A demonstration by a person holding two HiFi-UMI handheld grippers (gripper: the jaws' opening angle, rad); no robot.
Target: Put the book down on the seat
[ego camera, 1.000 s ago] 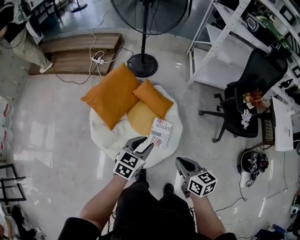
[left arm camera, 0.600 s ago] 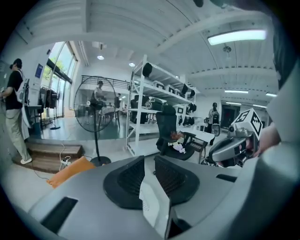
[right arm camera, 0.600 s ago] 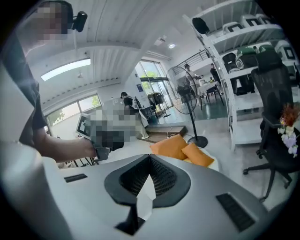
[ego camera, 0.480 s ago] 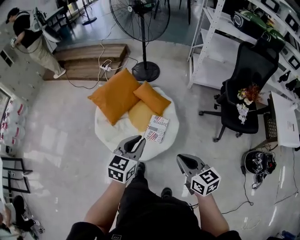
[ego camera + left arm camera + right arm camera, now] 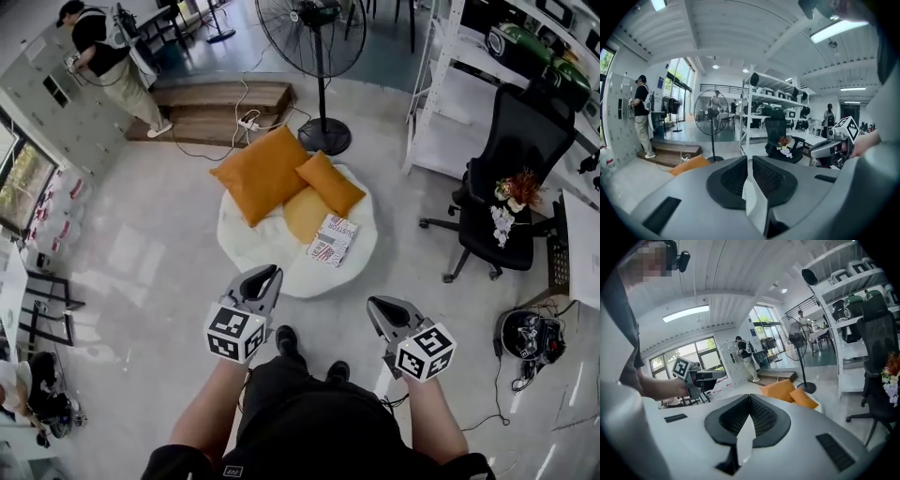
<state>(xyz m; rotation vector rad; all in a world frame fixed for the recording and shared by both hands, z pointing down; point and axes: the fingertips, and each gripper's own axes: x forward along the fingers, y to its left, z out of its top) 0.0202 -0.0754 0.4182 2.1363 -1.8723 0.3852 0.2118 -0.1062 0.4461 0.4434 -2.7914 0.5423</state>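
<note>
Book (image 5: pixel 333 240) lying on the white seat (image 5: pixel 262 253).
At the seat's four o'clock, beside orange cushions (image 5: pixel 281 173); left hand-held gripper (image 5: pixel 270 273) has just been closing, empty; right hand-held gripper (image 5: pixel 377 306) clenched, empty.

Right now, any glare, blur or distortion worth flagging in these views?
Head view: sharp, edges bent, glossy floor mirrors light. Left gripper view: heavy fisheye, black corners, ceiling lamp blown out. Right gripper view: same fisheye, bright windows, mosaic patch top left.
</note>
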